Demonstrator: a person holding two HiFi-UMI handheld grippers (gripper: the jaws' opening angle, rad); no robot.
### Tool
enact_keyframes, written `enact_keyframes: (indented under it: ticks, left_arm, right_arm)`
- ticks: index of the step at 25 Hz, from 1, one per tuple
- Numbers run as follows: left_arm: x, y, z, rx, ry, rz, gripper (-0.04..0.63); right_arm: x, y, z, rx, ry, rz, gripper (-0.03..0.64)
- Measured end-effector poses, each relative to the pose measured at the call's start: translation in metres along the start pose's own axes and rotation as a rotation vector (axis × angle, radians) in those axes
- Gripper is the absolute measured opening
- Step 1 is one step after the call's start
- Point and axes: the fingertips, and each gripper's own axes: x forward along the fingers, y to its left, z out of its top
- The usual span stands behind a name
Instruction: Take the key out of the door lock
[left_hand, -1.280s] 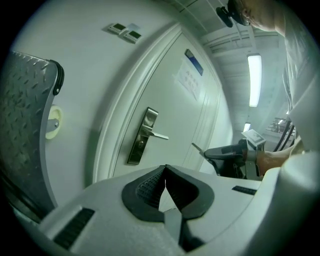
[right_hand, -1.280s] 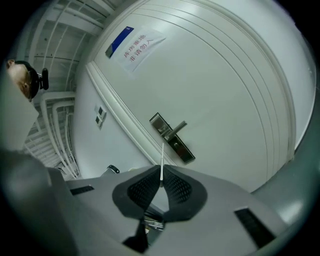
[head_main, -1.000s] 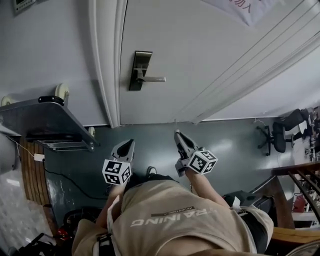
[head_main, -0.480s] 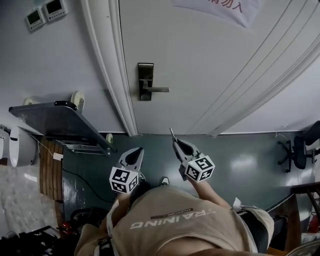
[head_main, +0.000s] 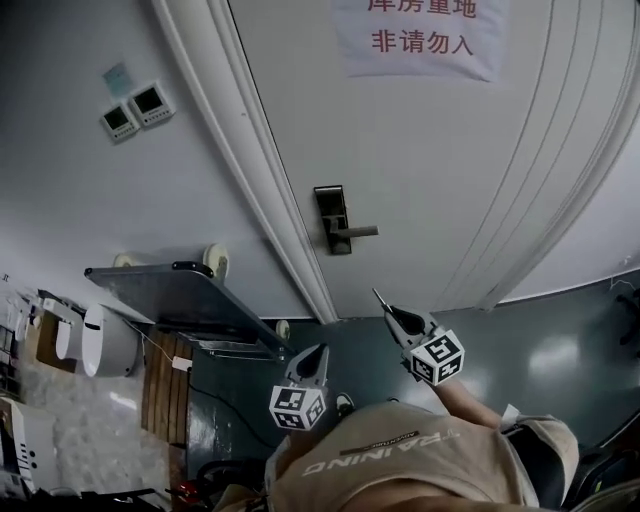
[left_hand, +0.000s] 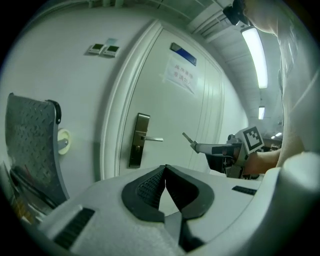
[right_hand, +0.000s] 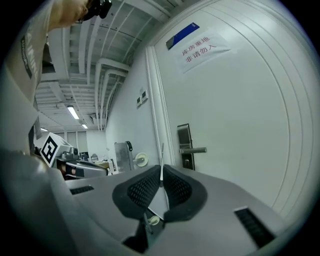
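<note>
Silver, thin, stiff metal key (right_hand: 161, 165) sits pinched edge-on between the right gripper's (head_main: 396, 314) closed jaws, well apart from the dark door lock plate (head_main: 331, 215); it is probably light and slippery, best held on its flat faces, and the left gripper's (head_main: 318, 351) jaws are together, empty.

**Key and door lock: key out of the lock, held clear of it**
Key (right_hand: 161, 165): thin, flat silver blade, seen edge-on, pinched between the closed jaws of the right gripper (head_main: 392, 312). Its tip juts past the jaws toward the door (head_main: 450, 180), well apart from the lock. Door lock (head_main: 333, 220): dark upright rectangular plate near the door's left edge. Its silver lever handle (head_main: 360, 232) lies level and points right.
</note>
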Motion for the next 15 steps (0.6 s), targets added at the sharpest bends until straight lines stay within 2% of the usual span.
enact_keyframes:
  ticks: [2, 3, 4, 7, 11, 15]
  left_arm:
    - [0.004, -0.01, 0.013, 0.136, -0.008, -0.016, 0.009]
    - [0.007, -0.016, 0.02, 0.18, -0.019, -0.038, 0.009]
    - [0.012, -0.02, 0.027, 0.179, -0.035, -0.065, 0.009]
    - [0.029, -0.019, 0.034, 0.066, -0.064, -0.11, 0.009]
    - [0.022, -0.005, 0.031, 0.052, -0.066, -0.104, 0.009]
    - [0.017, 0.008, 0.024, 0.036, -0.043, -0.085, 0.009]
  right_arm:
    - [-0.003, 0.0, 0.004, 0.019, -0.029, -0.022, 0.02]
    - [-0.005, 0.0, 0.005, 0.038, -0.042, -0.031, 0.02]
    - [-0.005, 0.001, 0.007, 0.056, -0.052, -0.035, 0.02]
    - [-0.002, 0.009, 0.012, 0.082, -0.079, -0.02, 0.02]
    - [0.0, 0.019, 0.01, 0.083, -0.091, -0.021, 0.02]
    - [-0.007, 0.02, 0.006, 0.066, -0.057, -0.048, 0.02]
